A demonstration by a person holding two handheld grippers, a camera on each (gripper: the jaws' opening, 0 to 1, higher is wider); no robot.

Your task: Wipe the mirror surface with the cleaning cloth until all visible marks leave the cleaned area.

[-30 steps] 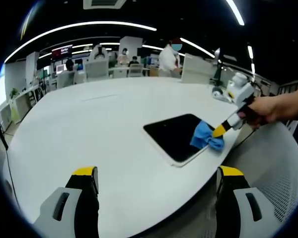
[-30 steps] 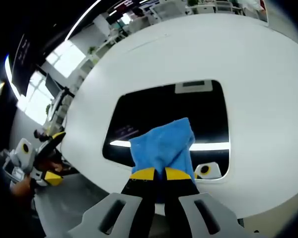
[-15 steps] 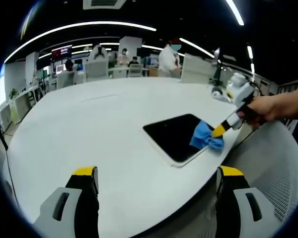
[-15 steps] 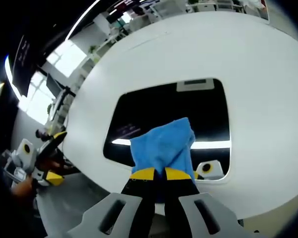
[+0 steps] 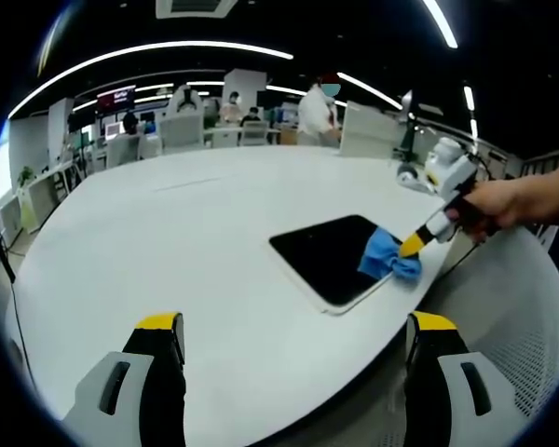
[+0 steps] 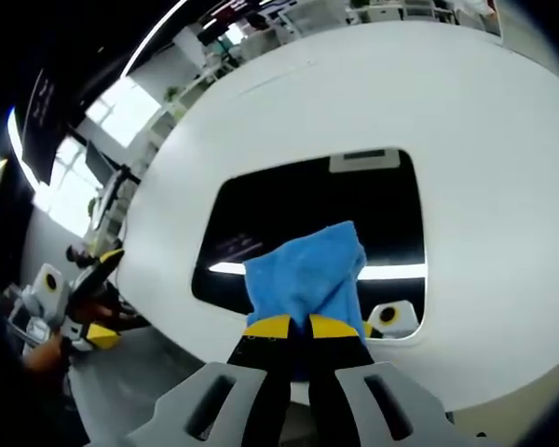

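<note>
Blue cleaning cloth pressed on a dark rectangular mirror, on a large round white table.

The dark white-framed mirror [image 6: 317,219] lies flat near the edge of the white table [image 5: 168,242]. The right gripper [image 6: 290,326], its yellow-tipped jaws closed tight on the crumpled blue cloth [image 6: 307,275], presses it onto the mirror's near edge. The left gripper [image 5: 293,326] hovers well apart from the mirror over the table's edge, jaws spread wide and empty.

Grey jaws — black pads, yellow-tipped
</note>
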